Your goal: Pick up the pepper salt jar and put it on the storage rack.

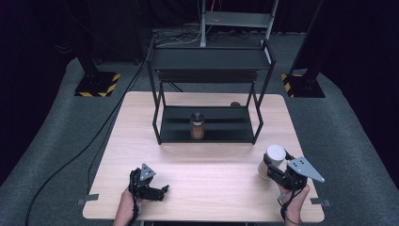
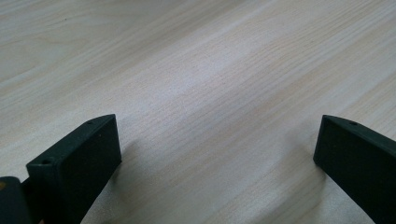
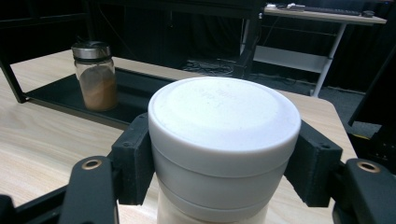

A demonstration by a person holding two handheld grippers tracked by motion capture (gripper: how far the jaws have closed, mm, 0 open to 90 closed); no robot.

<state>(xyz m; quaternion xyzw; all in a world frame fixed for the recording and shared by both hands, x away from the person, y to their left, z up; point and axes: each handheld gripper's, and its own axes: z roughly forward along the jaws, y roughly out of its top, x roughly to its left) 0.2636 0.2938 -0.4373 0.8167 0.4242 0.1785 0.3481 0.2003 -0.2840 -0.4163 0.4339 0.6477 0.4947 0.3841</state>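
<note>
The white round-lidded plastic jar [image 3: 224, 140] sits pinched at its lid between the right gripper [image 1: 276, 165]'s jaws, at four o'clock on the pale wooden table [image 1: 207, 188]. Keep it upright and carry it level toward the black metal shelf rack [image 1: 207, 125] at twelve o'clock, clear of the steel-capped glass spice jar [image 1: 197, 125] there. The left gripper [image 1: 162, 192], at seven o'clock, rests spread and empty.

Matt white plastic jar [image 3: 224, 140]; pale, smooth wood-grain table [image 2: 210, 70].
</note>
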